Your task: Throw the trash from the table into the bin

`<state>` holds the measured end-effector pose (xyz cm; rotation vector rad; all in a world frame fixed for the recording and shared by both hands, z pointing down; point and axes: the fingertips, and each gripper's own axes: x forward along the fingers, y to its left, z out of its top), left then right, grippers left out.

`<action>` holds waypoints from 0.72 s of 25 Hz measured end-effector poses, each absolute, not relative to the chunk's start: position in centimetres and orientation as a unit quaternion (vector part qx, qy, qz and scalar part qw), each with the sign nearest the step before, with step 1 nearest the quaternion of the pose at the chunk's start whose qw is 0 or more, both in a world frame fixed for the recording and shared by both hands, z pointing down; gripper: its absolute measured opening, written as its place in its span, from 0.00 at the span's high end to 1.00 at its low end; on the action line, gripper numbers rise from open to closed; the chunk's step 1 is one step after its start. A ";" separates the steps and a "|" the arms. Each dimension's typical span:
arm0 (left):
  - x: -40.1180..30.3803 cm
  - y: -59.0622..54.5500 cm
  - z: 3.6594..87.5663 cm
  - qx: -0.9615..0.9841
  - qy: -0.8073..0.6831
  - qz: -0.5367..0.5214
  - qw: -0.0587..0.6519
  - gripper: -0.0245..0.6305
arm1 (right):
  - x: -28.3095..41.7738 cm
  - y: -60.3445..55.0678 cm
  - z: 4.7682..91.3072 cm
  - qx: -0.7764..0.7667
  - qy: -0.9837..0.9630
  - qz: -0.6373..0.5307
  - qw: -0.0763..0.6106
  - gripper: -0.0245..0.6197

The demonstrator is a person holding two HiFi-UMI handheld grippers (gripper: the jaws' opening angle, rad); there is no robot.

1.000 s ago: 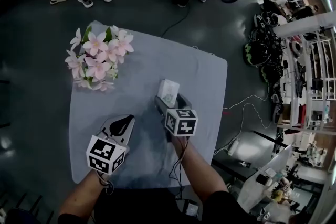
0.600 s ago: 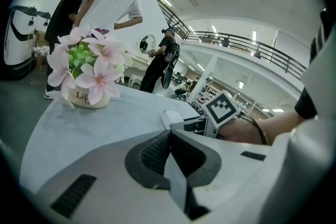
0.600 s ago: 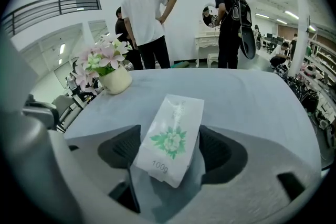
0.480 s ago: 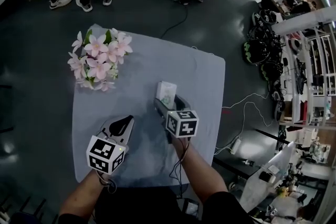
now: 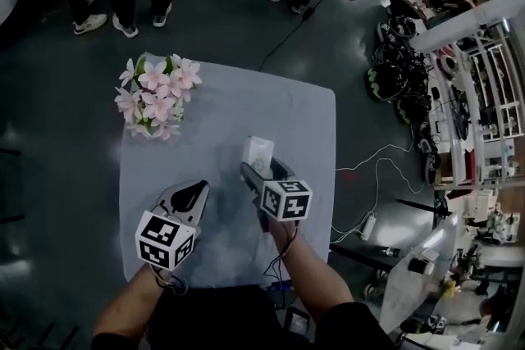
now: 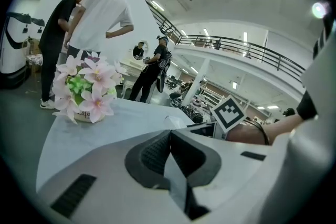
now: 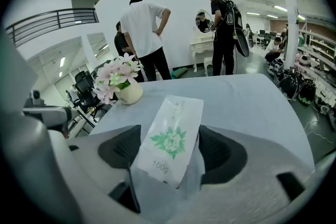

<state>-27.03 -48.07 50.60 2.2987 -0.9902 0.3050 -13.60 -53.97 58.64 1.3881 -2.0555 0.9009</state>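
- Our right gripper point(image 7: 170, 153) has its jaws closed on a white packet point(image 7: 171, 136) printed with a green flower and "100g"; the packet stands up between them.
- From the head view, we see that packet point(image 5: 257, 150) over the middle of the table point(image 5: 246, 98), a little toward its right edge. We cannot tell whether it touches the cloth.
- Our left gripper point(image 6: 168, 139) has its jaws pressed together with nothing between them, near the table's near left corner.
- A pot of pink flowers point(image 5: 154, 94) sits at the far left corner.
- People stand beyond the far edge.
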 end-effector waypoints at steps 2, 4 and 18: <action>-27.2 -47.3 49.5 0.871 -0.372 0.112 0.300 0.94 | -13.7 -52.7 57.7 0.513 -0.754 0.332 0.243 0.44; -27.5 -46.5 48.6 0.874 -0.370 0.109 0.296 0.94 | -13.8 -51.4 56.8 0.516 -0.752 0.333 0.239 0.44; -28.2 -41.1 45.4 0.894 -0.335 0.110 0.276 0.94 | -14.3 -44.4 54.0 0.541 -0.733 0.372 0.180 0.44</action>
